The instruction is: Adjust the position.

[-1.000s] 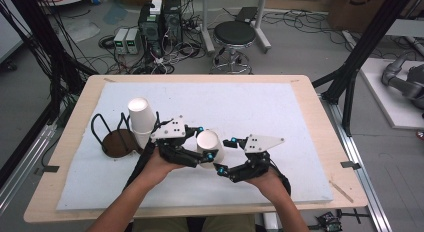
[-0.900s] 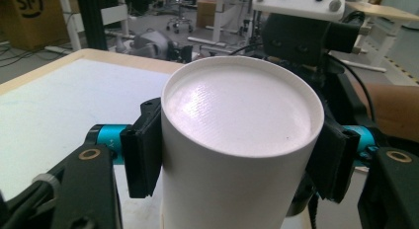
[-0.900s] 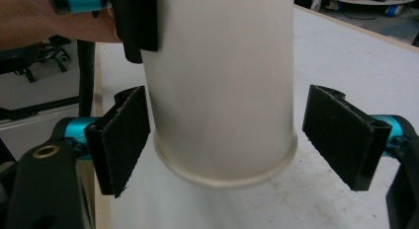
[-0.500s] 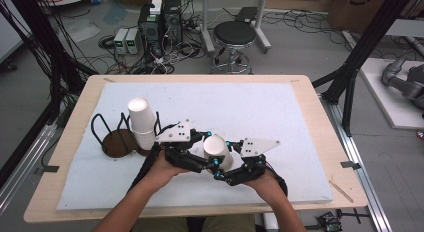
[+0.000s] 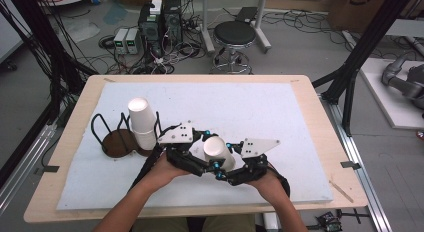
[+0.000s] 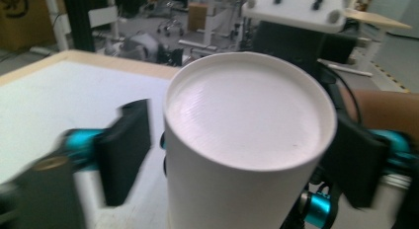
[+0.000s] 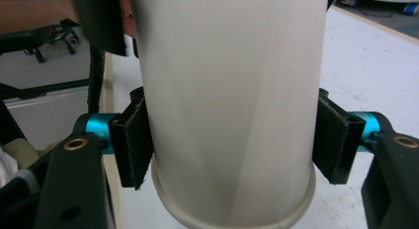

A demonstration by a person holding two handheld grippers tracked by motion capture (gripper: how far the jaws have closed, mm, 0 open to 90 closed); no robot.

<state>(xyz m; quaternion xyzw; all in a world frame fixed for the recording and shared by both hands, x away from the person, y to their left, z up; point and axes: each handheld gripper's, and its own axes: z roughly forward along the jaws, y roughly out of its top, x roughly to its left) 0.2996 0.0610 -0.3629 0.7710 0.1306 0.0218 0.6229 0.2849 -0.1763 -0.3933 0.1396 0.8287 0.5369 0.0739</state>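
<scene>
The plain white paper cup hangs above the white foam table mat, between the two hands, upside down and tilted, its closed flat base up and its rolled rim down toward the person. The right gripper pinches it across the wall just above the rim, both pads pressed to the paper. The left gripper straddles the base end; its jaws have just been opening and now stand spread with the cup between them, a gap showing at its left pad. So the cup's long axis runs from the right gripper's clamp up through the left's open jaws, and the right hand alone likely carries it toward the second white cup upended on the dark wire rack at the left
</scene>
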